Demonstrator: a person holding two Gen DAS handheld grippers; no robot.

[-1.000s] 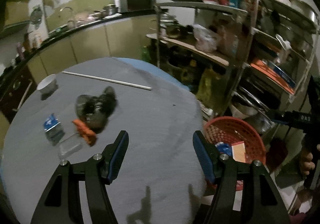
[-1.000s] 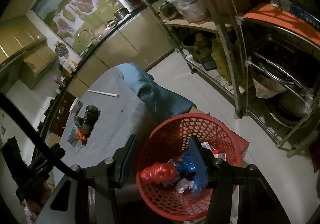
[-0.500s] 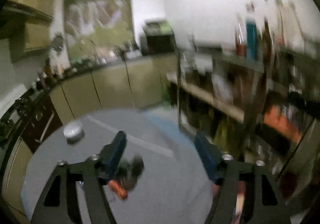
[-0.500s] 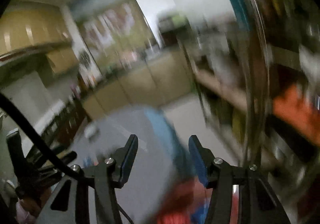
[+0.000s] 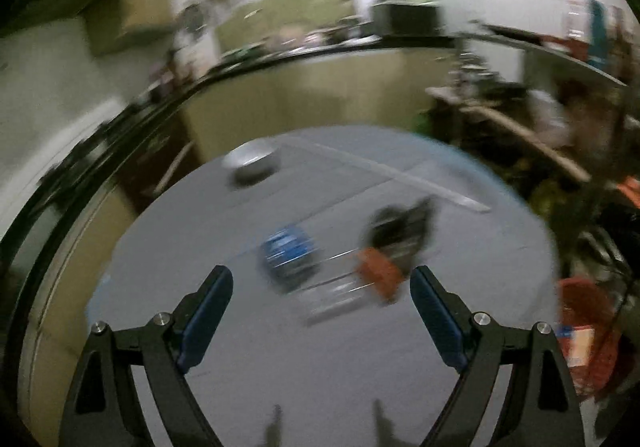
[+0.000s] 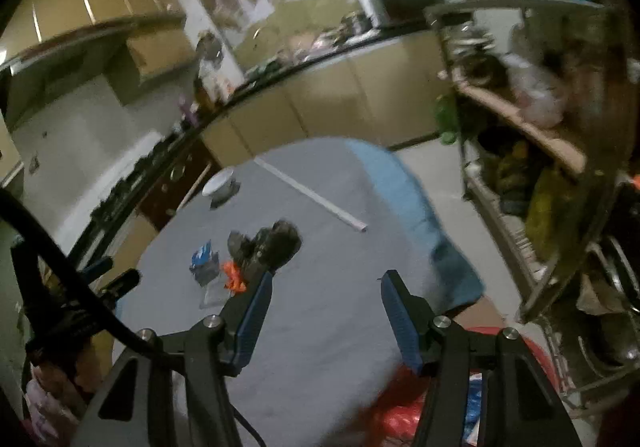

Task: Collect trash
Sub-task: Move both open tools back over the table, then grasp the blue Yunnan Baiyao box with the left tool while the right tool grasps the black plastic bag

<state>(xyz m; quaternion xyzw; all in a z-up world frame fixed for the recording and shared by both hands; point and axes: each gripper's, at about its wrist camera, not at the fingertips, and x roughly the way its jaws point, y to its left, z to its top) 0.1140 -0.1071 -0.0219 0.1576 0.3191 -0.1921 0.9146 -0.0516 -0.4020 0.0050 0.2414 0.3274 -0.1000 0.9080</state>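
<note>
The remaining trash lies in 1 cluster on the table point(image 5: 320, 387), ahead of both grippers: a blue wrapper point(image 5: 290, 247), a clear plastic piece point(image 5: 336, 297), an orange scrap point(image 5: 378, 275) and a dark crumpled bag point(image 5: 402, 231). In the left wrist view the cluster sits just beyond and between the fingertips of the left gripper point(image 5: 320, 311). In the right wrist view it sits ahead and to the left of the right gripper point(image 6: 324, 299).

Gripper state: both have just been opening. The left gripper stands wide with nothing between its jaws; the right gripper is likewise spread and empty.

Hazards:
- The pieces touch or overlap. A closing gripper may trap 2 at once, or drag 1 aside.
- The clear plastic piece looks thin and flat against the table cover; pads may slide over it without catching an edge.
- The dark crumpled bag looks soft and irregular; a shallow pinch may shed it on the way to the red basket point(image 5: 588, 327) (below the table edge, to the right of the left gripper).
- The left view is motion-blurred, so edges are hard to place.

Materials: the table cover is a grey matte cloth. Further ahead lie a white bowl point(image 5: 254, 163) and a long pale rod point(image 5: 400, 177), both apparently rigid. The red basket is open plastic mesh.
</note>
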